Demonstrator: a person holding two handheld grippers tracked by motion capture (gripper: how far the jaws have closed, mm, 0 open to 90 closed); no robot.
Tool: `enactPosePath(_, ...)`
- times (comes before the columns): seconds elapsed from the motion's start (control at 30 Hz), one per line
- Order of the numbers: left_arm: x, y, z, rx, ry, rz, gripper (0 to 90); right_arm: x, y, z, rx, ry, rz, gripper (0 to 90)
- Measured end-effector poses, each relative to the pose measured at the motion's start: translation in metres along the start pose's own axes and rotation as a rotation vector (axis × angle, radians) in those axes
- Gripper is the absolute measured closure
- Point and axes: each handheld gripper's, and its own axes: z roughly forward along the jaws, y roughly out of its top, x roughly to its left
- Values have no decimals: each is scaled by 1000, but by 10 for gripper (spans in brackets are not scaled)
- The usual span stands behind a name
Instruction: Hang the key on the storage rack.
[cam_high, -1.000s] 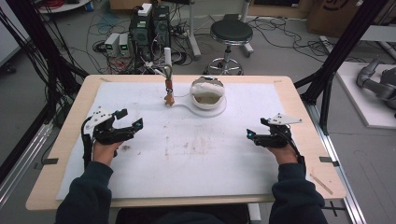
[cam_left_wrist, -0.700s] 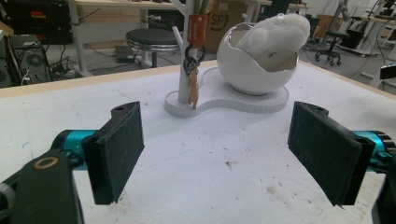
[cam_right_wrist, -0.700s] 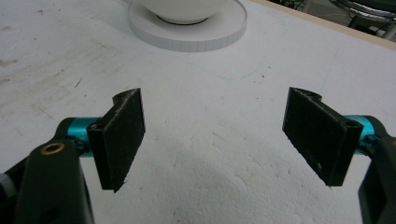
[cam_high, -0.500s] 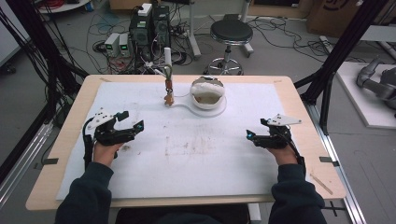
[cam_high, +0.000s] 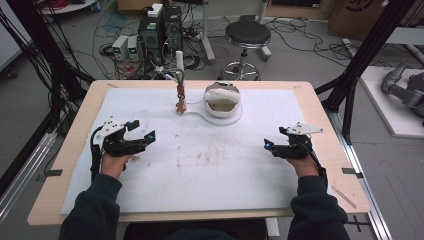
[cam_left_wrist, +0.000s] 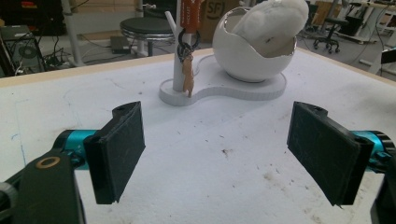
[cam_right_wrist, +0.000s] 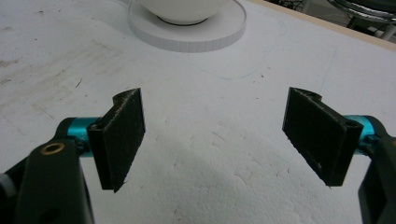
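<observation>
The key ring (cam_left_wrist: 187, 65) with its small tan charm is seen hanging from the white peg (cam_left_wrist: 177, 56) of a stand at the far middle of the table (cam_high: 65, 165). The peg rises from a flat white base (cam_left_wrist: 219, 91) which it shares with an egg-shaped white bowl (cam_left_wrist: 247, 56); white padding (cam_left_wrist: 275, 18) is lodged in the bowl's broken-shell opening. The ring is judged untouched: it hangs free, with nothing in contact with it.

The left tool (cam_high: 142, 135) is held low over the white table cover (cam_high: 210, 175), well apart from the stand and aimed towards it. Its jaws are spread wide and nothing is held between them; the left gripper view confirms this, with the ring framed above the gap. The right tool (cam_high: 272, 146) is held at the opposite side of the table, likewise well apart from the stand. Its jaws are also spread wide and empty, with bare cover below them.

Progress is assessed as nil. No approach has closed on the ring, no grasp is made, and nothing is displaced. The whole of the work, reach, grasp and removal or transfer, is judged outstanding.
</observation>
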Motion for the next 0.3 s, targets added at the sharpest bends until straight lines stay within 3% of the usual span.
enactPosePath(0.3, 1, -1, 2, 2, -1, -8, 189, -2, -1, 0, 2, -1, 6, 213)
